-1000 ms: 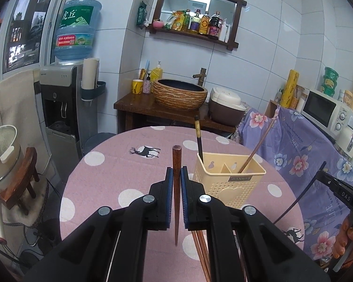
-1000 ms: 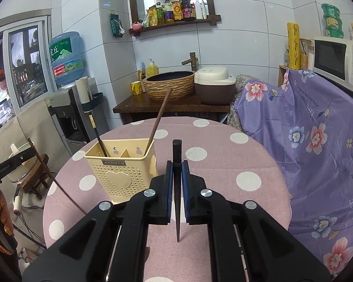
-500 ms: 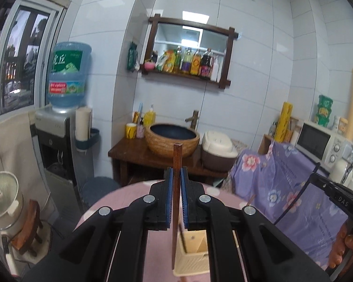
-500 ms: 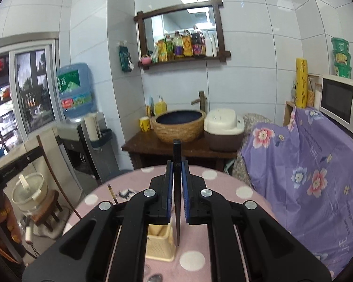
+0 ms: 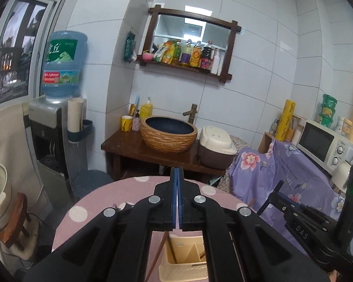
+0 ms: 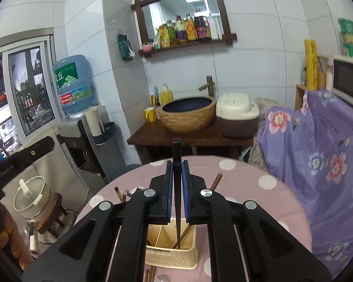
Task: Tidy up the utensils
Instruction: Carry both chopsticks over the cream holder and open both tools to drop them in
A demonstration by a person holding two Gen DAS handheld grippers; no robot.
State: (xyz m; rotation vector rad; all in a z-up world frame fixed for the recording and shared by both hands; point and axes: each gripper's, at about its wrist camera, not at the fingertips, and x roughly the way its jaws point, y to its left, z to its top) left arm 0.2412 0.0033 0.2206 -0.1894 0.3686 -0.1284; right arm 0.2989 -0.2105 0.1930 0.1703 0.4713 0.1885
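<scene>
A cream plastic utensil holder [image 5: 188, 262] stands on the pink dotted table, also in the right wrist view [image 6: 171, 251]. My left gripper [image 5: 177, 176] hovers above it, shut and empty. A brown chopstick [image 5: 158, 256] leans in the holder beneath it. My right gripper [image 6: 177, 166] is shut on a dark chopstick [image 6: 177, 188] held upright, its tip down inside the holder. Other brown chopsticks [image 6: 215, 181] lean in the holder.
The round pink table [image 6: 266, 202] has more chopsticks [image 6: 150, 273] lying near its front. Behind are a wooden stand with a basin [image 5: 169, 136], a rice cooker [image 5: 215, 148], a water dispenser [image 5: 56, 127] and a purple floral cover [image 6: 317, 152].
My left gripper let go of its brown chopstick, which now leans in the holder, and shut empty. My right gripper lowered its dark chopstick's tip into the holder.
</scene>
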